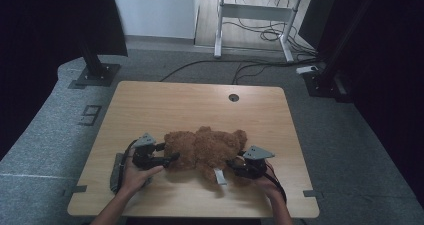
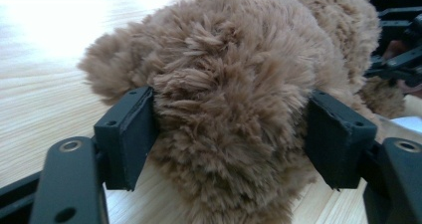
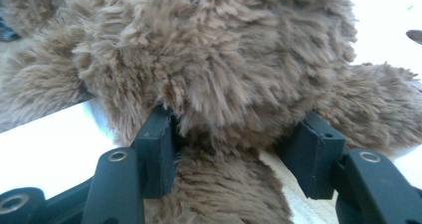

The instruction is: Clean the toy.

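I have a brown plush teddy bear [image 1: 205,150] lying flat on the wooden table [image 1: 150,105], a little toward the near edge from centre. My left gripper [image 1: 167,153] comes at it from nine o'clock, my right gripper [image 1: 234,163] from about four o'clock.

In the left gripper view the jaws stand wide, with a rounded, furry part of the bear [image 2: 234,99] between them and fur touching both pads. I judge this a light contact, not a firm squeeze. In the right gripper view the jaws are about half open, set on either side of a limb where it joins the body [image 3: 219,104], pressing into the pile.

I expect the bear to be light, soft and floppy: it will sag and compress, and long fur may slip. I'd take hold deep on stuffed bulk, not on fur tips or the white tag [image 1: 220,175].
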`<state>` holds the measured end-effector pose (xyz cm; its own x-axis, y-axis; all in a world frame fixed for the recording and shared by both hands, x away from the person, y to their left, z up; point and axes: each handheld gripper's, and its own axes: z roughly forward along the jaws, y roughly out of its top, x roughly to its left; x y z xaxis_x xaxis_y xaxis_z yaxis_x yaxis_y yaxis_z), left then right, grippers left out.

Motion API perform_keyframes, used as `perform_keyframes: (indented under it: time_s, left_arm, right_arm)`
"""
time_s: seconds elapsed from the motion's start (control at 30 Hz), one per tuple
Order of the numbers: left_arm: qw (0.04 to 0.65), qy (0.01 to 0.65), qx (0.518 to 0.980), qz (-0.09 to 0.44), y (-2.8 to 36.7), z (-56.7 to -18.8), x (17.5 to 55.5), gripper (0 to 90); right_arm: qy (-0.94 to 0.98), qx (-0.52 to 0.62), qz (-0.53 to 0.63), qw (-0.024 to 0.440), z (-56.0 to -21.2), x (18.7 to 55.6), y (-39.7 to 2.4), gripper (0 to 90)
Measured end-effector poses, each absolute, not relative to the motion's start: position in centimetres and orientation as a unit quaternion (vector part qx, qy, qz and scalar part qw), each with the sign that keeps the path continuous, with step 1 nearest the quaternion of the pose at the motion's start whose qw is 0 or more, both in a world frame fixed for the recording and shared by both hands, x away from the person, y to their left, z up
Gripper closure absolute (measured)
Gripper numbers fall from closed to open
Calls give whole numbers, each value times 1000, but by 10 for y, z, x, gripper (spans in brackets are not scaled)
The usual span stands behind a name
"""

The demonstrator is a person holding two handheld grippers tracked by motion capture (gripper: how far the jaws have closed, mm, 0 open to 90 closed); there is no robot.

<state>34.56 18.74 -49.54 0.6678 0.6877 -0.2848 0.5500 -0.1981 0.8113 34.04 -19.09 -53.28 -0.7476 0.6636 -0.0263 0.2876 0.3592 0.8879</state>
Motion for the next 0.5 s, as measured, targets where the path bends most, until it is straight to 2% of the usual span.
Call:
perform_keyframes:
  time_s: [0.13, 0.5]
  left_arm:
    - [495, 402, 767, 71, 185, -495, 354, 294]
    - [501, 401, 762, 85, 189, -492, 359, 300]
  right_arm:
    - [795, 308, 483, 202, -534, 345, -191, 438]
    - [785, 319, 487, 210, -533, 351, -190, 427]
